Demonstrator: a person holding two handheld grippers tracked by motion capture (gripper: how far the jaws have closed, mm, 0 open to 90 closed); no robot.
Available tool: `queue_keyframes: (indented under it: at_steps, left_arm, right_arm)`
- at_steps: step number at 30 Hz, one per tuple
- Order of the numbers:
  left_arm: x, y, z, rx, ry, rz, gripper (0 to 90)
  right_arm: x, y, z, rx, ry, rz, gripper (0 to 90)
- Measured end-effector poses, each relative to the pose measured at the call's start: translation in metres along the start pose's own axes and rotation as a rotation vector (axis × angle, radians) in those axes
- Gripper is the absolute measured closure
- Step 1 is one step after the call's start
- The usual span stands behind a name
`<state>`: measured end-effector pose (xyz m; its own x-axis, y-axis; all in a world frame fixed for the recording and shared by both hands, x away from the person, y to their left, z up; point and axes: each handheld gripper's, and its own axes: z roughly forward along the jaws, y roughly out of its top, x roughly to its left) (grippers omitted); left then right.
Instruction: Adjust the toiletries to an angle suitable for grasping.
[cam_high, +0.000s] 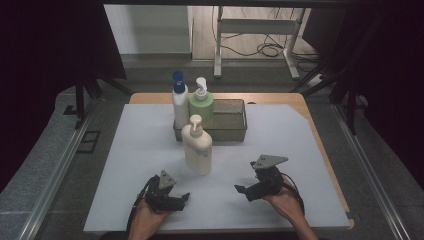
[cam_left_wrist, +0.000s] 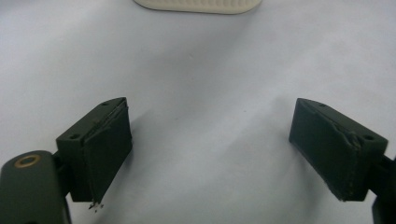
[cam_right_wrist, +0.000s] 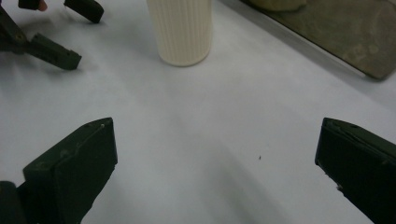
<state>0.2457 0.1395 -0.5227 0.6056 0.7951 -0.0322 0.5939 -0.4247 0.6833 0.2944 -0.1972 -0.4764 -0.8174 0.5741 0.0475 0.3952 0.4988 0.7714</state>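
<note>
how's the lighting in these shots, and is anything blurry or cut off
High view: dim, dark at the sides, the white mat brightest. Left gripper view: even light, soft shadows beside the jaws, the cream bottle cut off at the top. Right gripper view: the bottle's base is sharp, the tray slightly soft.

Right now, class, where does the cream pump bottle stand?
In the high view, the cream pump bottle stands mid-table on the white mat, just in front of the dark tray.

dim room, cabled wooden floor (cam_high: 240, 40)
</note>
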Motion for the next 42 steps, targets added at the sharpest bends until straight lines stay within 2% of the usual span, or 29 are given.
queue_keyframes:
  at_steps: [11, 17, 23, 42]
  left_arm:
    - [0.001, -0.001, 0.0, 0.0, -0.004, 0.005, 11.9]
    - [0.001, -0.001, 0.0, -0.004, -0.002, 0.002, 11.9]
    - [0.0, -0.001, 0.0, -0.004, 0.0, 0.003, 12.0]
    - [0.0, -0.001, 0.0, -0.004, 0.002, 0.004, 12.0]
  right_arm:
    - [0.004, 0.022, 0.011, 0.001, 0.041, 0.025, 0.0]
    - [0.011, 0.034, 0.017, 0.004, 0.016, 0.003, 2.2]
    - [0.013, 0.048, 0.02, -0.013, 0.022, 0.01, 4.6]
    - [0.024, 0.087, 0.042, -0.008, 0.026, -0.012, 13.3]
